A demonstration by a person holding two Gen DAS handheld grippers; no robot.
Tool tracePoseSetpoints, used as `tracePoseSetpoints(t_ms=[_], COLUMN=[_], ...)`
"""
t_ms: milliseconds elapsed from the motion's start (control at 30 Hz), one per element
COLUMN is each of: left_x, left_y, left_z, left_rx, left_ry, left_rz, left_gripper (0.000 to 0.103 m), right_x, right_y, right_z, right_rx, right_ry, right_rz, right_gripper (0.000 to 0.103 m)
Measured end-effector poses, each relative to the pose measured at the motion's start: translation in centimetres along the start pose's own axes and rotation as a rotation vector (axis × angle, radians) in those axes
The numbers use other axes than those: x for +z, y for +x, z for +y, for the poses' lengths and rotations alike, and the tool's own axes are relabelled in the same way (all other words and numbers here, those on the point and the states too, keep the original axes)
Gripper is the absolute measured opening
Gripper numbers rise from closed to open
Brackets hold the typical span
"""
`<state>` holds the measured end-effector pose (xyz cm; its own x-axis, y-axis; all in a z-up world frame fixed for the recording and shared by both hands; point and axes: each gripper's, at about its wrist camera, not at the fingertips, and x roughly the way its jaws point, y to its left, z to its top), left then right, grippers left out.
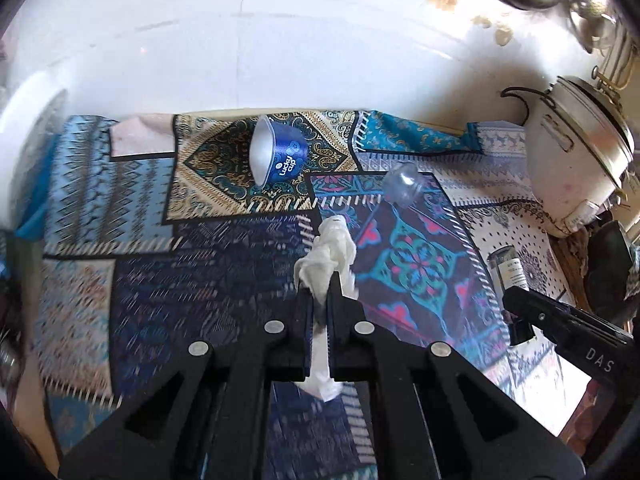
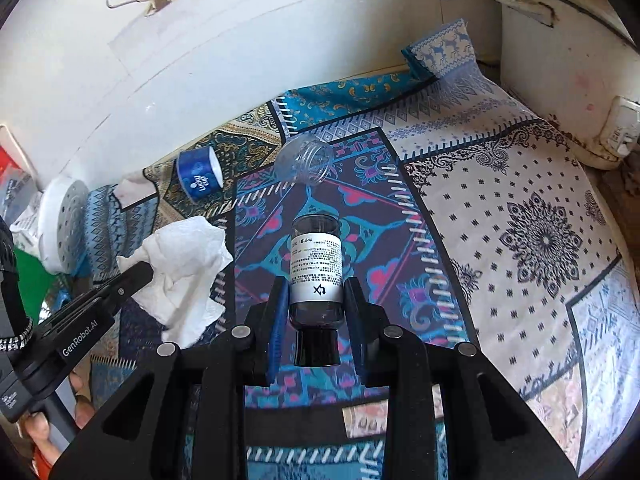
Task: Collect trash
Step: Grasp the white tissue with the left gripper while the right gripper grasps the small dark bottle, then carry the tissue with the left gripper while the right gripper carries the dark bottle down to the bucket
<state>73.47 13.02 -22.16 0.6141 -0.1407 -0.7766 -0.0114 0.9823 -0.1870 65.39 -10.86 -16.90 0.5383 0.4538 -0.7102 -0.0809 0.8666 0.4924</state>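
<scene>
Left claw (image 1: 319, 300) clamped on tissue (image 1: 328, 254), right claw (image 2: 316, 300) on bottle (image 2: 316, 268) (axis along fingers); blue cup (image 1: 280, 154) ahead, nearer left.

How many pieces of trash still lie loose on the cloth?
2: the blue cup on its side near the wall, and the clear jar beside it. More may be hidden behind the grippers.

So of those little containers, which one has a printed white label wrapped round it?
The dark bottle clamped in the right gripper. The blue cup carries only its brand print, and the clear jar is bare plastic; both lie on the cloth.
</scene>
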Motion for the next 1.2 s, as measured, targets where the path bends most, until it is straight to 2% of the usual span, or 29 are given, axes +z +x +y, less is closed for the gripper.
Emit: tracePoseSetpoints(t_ms=[333,500,667,900,1033,1200], left_x=[-10.8,-16.3,-21.3,-27.3,-30.9,-35.9], left_y=[-12.3,-16.3,-19.6,-20.6,-19.6,-17.1], left_z=[-6.7,-10.8,-14.4,-17.0,-17.7,-17.1], left_rx=[0.096,0.124,0.124,0.091,0.105,0.088], left_ry=[-0.03,-0.037,-0.027,-0.032,-0.007,-0.003], left_rz=[-0.101,-0.096,-0.089,0.0,0.074,0.19], left_gripper=[0.004,0.004,0.004,0.004,0.004,0.004], right_x=[-9.6,-14.9,-18.8,-23.4,-26.1,-29.4], right_y=[-10.5,-15.5,-18.5,-19.2,-18.4,-15.5], right_z=[-4.1,-6.6,-8.8,-10.8,-11.8,-12.2], right_rx=[0.088,0.102,0.104,0.097,0.105,0.084], right_ry=[-0.1,-0.152,-0.166,-0.159,-0.128,-0.102], right_rz=[-0.049,-0.053,-0.031,0.041,0.078,0.157], right_gripper=[0.026,0.026,0.026,0.026,0.026,0.026])
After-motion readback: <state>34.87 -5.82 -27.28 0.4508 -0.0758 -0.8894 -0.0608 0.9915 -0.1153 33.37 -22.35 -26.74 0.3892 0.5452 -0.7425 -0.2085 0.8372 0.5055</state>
